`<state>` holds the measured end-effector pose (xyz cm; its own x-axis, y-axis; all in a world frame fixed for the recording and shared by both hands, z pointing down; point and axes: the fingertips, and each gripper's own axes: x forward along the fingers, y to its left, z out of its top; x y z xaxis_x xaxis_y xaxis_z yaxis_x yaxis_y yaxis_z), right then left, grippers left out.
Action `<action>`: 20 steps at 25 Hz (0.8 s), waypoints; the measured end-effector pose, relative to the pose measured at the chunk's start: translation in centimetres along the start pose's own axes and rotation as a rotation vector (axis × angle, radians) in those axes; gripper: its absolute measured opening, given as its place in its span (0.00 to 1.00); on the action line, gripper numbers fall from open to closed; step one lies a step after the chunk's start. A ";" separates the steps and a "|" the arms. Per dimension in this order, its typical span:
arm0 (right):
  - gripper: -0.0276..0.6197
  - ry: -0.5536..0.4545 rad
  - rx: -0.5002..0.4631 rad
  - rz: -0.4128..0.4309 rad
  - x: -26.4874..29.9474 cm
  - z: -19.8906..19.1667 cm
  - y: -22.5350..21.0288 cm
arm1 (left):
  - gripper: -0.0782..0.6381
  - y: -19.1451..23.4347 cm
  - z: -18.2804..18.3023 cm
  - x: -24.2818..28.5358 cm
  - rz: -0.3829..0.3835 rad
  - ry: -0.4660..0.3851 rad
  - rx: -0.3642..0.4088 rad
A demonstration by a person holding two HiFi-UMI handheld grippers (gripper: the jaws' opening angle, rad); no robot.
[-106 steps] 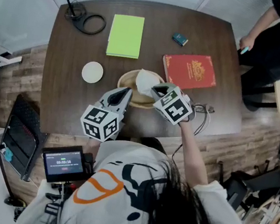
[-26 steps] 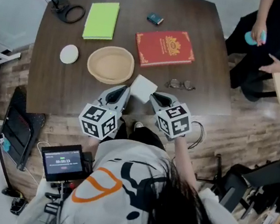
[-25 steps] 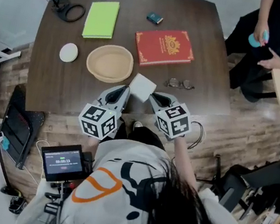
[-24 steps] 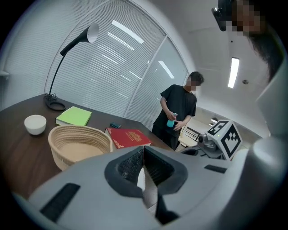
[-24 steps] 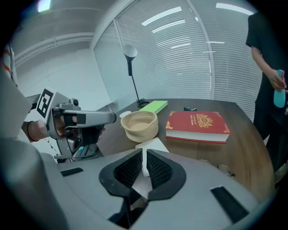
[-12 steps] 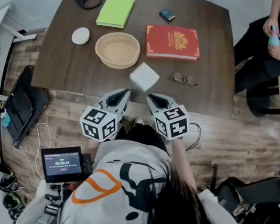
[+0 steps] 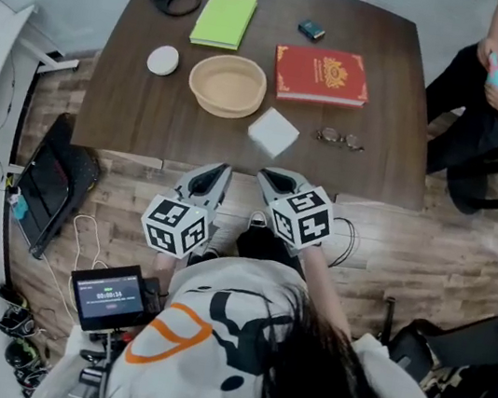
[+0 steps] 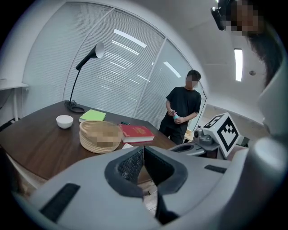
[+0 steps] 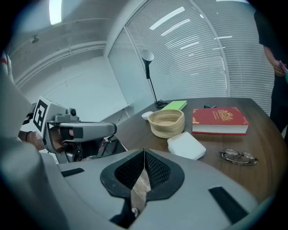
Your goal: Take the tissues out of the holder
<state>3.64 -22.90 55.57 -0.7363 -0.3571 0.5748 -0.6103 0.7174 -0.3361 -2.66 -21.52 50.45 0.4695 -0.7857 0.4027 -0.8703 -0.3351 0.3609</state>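
Holder empty, tissues out on the table (image 7: 149, 120).
The one holder (image 7: 228, 85), upper centre, holds nothing; the single tissue pack (image 7: 272, 132) lies just lower right of it. The left gripper (image 7: 221, 171) and right gripper (image 7: 266, 175) are both clenched on nothing; the right's jaws have just closed. Only the head view looks into the holder.

Place: an office or meeting room.
Walls: tall slatted blinds (image 8: 112, 76).
Furniture: large dark table (image 7: 149, 120), desk lamp (image 8: 97, 49).
Ceiling: strip light (image 8: 238, 65).
Floor: wood planks (image 7: 428, 261).
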 end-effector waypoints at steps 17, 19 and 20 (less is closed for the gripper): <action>0.07 -0.112 0.123 -0.078 -2.8 -4.5 17.0 | 0.11 0.0 -4.7 -18.0 -0.072 -0.048 0.028; 0.07 -0.127 0.120 -0.089 -3.8 -6.2 19.9 | 0.11 -0.7 -6.3 -21.1 -0.084 -0.064 0.035; 0.07 -0.132 0.111 -0.095 -4.3 -7.3 21.5 | 0.11 -1.1 -7.2 -22.7 -0.089 -0.073 0.040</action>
<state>-4.16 -1.60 51.31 -0.7011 -0.5006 0.5078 -0.7021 0.6089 -0.3691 -11.24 0.40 46.96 0.5341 -0.7875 0.3076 -0.8317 -0.4242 0.3583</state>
